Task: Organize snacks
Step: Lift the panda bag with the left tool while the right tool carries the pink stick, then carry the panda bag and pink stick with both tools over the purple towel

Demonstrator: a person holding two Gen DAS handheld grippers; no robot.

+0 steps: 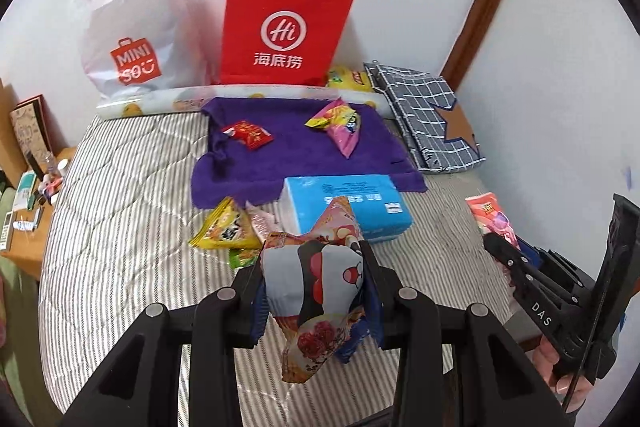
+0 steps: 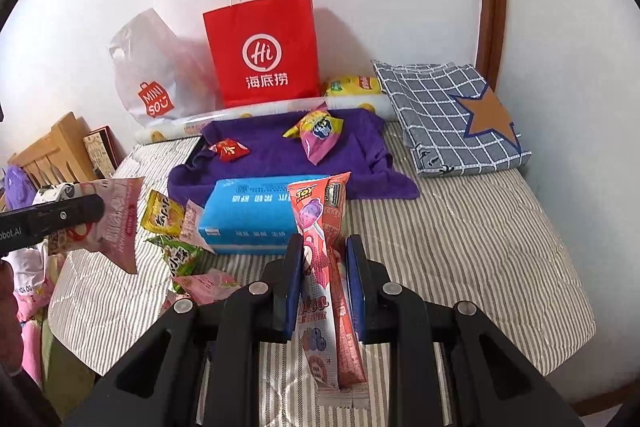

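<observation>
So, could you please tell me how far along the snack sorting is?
Done: a red packet and a pink-yellow packet lie on the purple towel. In hand: the left tongs grip a panda-print packet; the right tongs grip a pink Toy Story packet. Left: loose packets beside the blue tissue pack.

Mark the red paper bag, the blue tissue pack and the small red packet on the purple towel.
red paper bag (image 1: pixel 286 27): left wrist view, front panel.
blue tissue pack (image 2: pixel 252 203): right wrist view, top face.
small red packet (image 1: pixel 249 134): left wrist view, its middle.
</observation>
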